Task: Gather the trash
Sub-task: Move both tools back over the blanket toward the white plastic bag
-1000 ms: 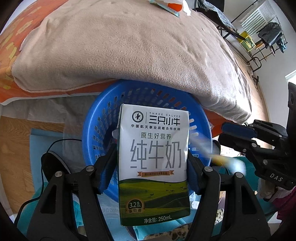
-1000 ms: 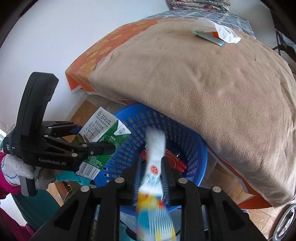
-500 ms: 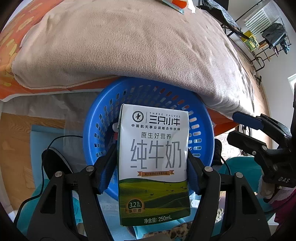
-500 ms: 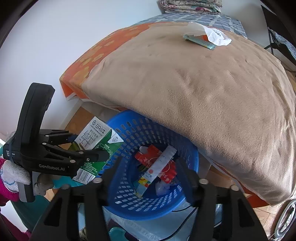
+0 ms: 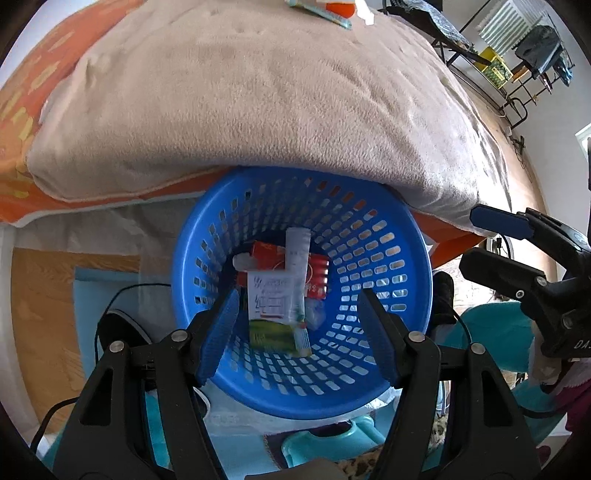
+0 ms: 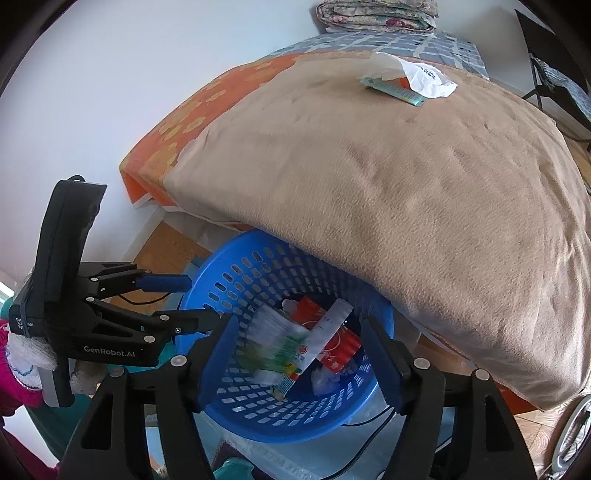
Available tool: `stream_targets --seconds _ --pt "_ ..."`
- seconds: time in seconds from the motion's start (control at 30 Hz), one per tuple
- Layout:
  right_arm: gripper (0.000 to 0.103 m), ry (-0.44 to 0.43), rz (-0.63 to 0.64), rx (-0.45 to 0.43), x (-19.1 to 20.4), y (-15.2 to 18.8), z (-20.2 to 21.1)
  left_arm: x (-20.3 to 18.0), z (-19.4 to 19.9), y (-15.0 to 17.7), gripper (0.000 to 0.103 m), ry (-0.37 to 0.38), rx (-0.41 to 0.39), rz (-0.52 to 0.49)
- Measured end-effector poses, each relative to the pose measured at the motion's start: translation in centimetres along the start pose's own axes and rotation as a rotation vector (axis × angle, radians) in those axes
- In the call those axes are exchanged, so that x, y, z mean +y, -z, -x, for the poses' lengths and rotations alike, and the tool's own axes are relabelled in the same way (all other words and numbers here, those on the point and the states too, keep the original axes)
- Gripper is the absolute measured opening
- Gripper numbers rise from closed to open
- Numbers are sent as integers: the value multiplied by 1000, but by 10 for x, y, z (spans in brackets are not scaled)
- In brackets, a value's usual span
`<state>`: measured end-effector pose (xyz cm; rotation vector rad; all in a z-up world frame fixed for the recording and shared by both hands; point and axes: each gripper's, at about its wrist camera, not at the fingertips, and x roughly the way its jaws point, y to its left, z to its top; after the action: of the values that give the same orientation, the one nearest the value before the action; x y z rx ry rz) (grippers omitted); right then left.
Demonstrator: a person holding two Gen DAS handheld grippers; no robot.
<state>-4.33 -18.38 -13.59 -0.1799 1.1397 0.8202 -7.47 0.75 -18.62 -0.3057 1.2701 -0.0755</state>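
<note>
A blue perforated basket (image 5: 399, 258) (image 6: 229, 280) stands on the floor against the bed. Inside lie a white and green milk carton (image 5: 273, 310) (image 6: 273, 339), a long white wrapper (image 5: 298, 254) (image 6: 325, 336) and a red packet (image 5: 317, 269) (image 6: 340, 347). My left gripper (image 5: 299, 332) (image 6: 192, 302) is open and empty above the basket's near rim. My right gripper (image 6: 295, 350) (image 5: 491, 243) is open and empty over the basket's other side. More trash, a teal wrapper (image 6: 393, 90) and a crumpled white paper (image 6: 428, 75), lies on the far part of the bed.
A beige blanket (image 5: 258, 96) (image 6: 406, 177) covers the bed and overhangs the basket. Folded bedding (image 6: 376, 11) lies at the bed's head. A black cable (image 5: 122, 291) runs over a light blue mat (image 5: 107, 291) beside the basket. A metal rack (image 5: 517, 55) stands far right.
My right gripper opened and dropped the long wrapper into the basket. Then my left gripper opened and the milk carton fell into the basket.
</note>
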Motion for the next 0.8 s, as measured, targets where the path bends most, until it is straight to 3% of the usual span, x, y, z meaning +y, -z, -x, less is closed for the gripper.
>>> stream_targets --seconds 0.4,0.8 --pt "75 2 -37 -44 -9 -9 13 -6 12 -6 68 27 -36 -16" --pt "84 12 -105 -150 -37 -44 49 -12 41 -43 68 36 -121 -30"
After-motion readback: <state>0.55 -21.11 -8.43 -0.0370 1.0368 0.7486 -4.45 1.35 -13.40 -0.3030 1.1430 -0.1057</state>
